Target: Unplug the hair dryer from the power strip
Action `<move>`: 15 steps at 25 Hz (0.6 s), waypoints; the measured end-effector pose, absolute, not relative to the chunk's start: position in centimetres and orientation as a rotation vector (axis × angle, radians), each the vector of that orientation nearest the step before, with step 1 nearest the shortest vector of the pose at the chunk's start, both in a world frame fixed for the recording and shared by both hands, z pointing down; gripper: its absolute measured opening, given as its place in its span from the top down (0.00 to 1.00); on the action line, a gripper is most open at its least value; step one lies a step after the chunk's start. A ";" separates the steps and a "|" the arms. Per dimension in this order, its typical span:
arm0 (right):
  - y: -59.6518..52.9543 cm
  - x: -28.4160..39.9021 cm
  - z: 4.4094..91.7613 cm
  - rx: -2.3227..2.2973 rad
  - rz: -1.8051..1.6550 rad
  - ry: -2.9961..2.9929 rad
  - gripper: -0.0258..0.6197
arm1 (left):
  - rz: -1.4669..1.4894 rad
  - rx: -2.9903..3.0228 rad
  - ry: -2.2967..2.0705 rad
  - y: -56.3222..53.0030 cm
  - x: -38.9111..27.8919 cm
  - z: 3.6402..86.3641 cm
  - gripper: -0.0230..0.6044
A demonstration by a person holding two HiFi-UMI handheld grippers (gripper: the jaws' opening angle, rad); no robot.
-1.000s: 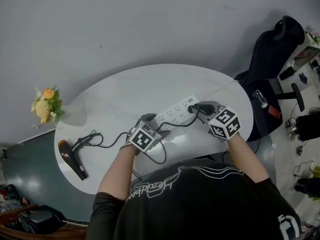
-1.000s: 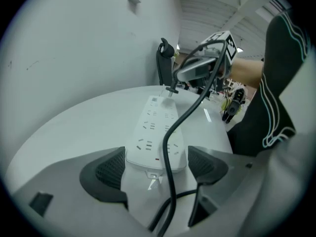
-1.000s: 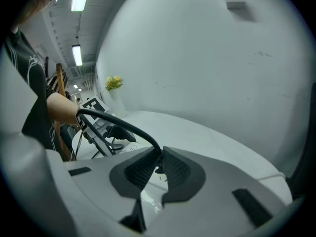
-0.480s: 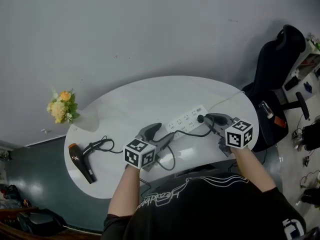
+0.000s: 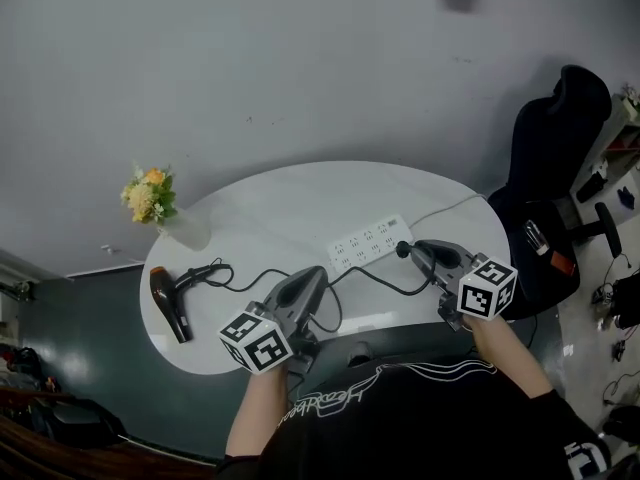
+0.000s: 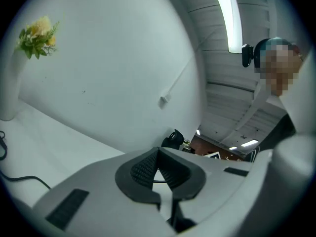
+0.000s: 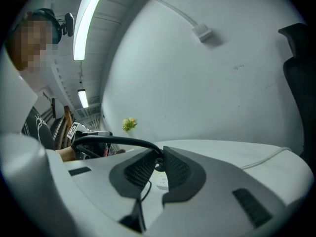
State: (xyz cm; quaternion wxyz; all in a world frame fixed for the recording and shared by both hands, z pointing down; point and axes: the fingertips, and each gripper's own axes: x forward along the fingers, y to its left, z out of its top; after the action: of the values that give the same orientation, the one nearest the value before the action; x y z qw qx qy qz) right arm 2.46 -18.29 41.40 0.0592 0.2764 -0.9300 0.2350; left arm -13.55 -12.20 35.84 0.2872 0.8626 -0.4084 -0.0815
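Observation:
A white power strip (image 5: 365, 245) lies on the white oval table (image 5: 300, 193). The black and brown hair dryer (image 5: 166, 305) rests at the table's left end. Its black cord (image 5: 380, 280) runs right to a black plug (image 7: 157, 163), and my right gripper (image 5: 405, 251) (image 7: 159, 158) is shut on that plug. The plug hangs just off the strip's right end, apart from the sockets. My left gripper (image 5: 317, 274) (image 6: 158, 154) is raised over the near table edge. Its jaws have just been closing and now stand shut with nothing between them.
A vase of yellow flowers (image 5: 155, 198) (image 6: 37, 36) stands at the table's far left. The strip's white lead (image 5: 450, 208) runs off the right edge. A black office chair (image 5: 560, 158) stands to the right of the table. A grey wall lies behind.
Both grippers have risen off the table. The left one let go of the power strip, lifted towards me and shut. The right one drew the plug off the strip.

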 end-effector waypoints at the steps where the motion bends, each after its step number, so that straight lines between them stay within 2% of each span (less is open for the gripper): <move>1: -17.5 2.9 40.8 0.829 0.714 -2.834 0.91 | -0.202 2.307 -1.111 -11.3 -12.9 35.4 0.96; 11: -11.4 8.0 36.6 0.821 0.699 -2.983 0.91 | 0.048 2.398 -1.279 -4.2 -5.9 32.6 0.96; 15: -9.5 9.1 35.7 0.815 0.658 -3.008 0.91 | 0.023 2.400 -1.271 -2.5 -4.4 32.3 0.96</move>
State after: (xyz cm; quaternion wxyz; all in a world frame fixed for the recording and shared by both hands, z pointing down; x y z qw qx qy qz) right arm 9.06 -9.49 35.68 -0.0219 0.2559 -0.9442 0.2064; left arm -4.39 -2.54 32.33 0.2112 0.8637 -0.4575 0.0082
